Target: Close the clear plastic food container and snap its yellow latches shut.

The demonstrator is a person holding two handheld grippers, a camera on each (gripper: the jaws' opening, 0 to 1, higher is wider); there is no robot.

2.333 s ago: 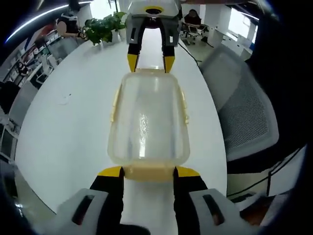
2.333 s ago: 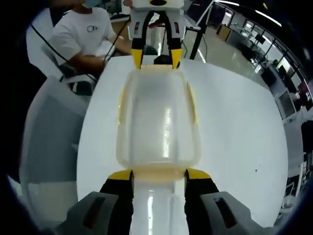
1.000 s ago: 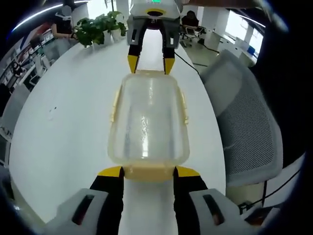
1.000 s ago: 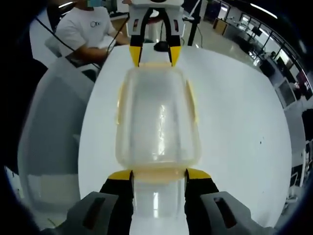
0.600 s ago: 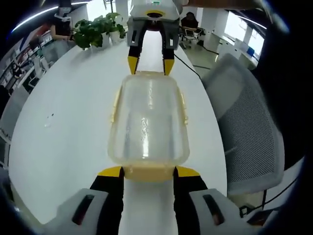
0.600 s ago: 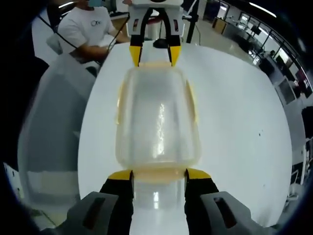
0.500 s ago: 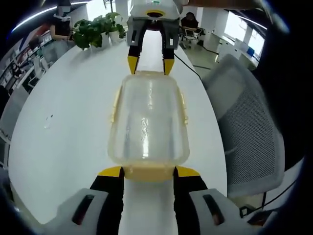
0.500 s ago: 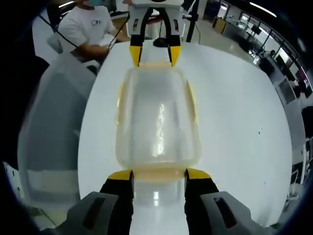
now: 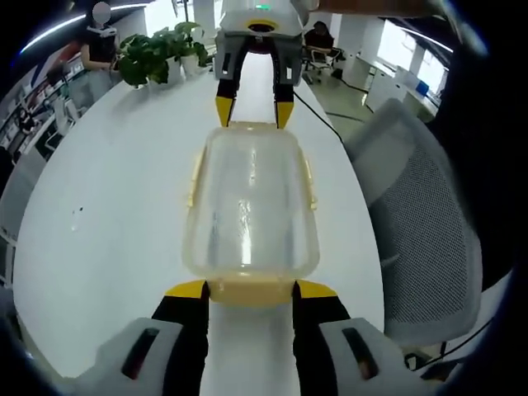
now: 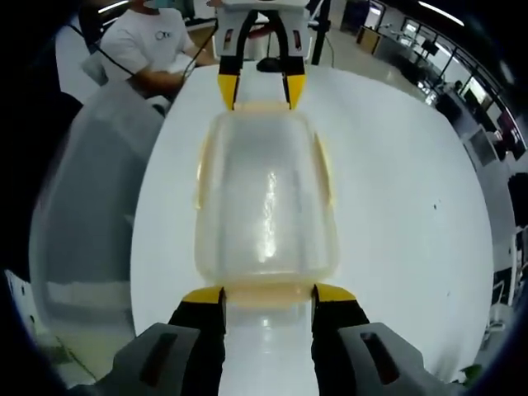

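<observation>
— one clear rectangular plastic food container (image 9: pixel 250 202) with its lid on, lying on the round white table (image 9: pixel 107 214); how many latches do you count?

— four yellow latches: one on each long side (image 9: pixel 194 177) and one at each short end; the side ones look folded down against the wall, though i cannot tell whether they are snapped.

— two grippers, then?

— two; in the left gripper view the left gripper (image 9: pixel 250 289) has its yellow-tipped jaws parted about as wide as the near end latch (image 9: pixel 250 290), one tip touching each corner of it; nothing is clamped between them; the right gripper (image 9: pixel 252 103) faces it at the far end.

— and from the other side?

— in the right gripper view the right gripper (image 10: pixel 267 294) likewise stands apart at its near end latch (image 10: pixel 267 290), tips at the corners, gripping nothing; the left gripper (image 10: pixel 261 82) sits at the far end.

— anything else?

— one grey mesh office chair (image 9: pixel 421 231) beside the table; one potted green plant (image 9: pixel 157 58) at its far edge; one seated person in a white shirt (image 10: pixel 144 45).
</observation>
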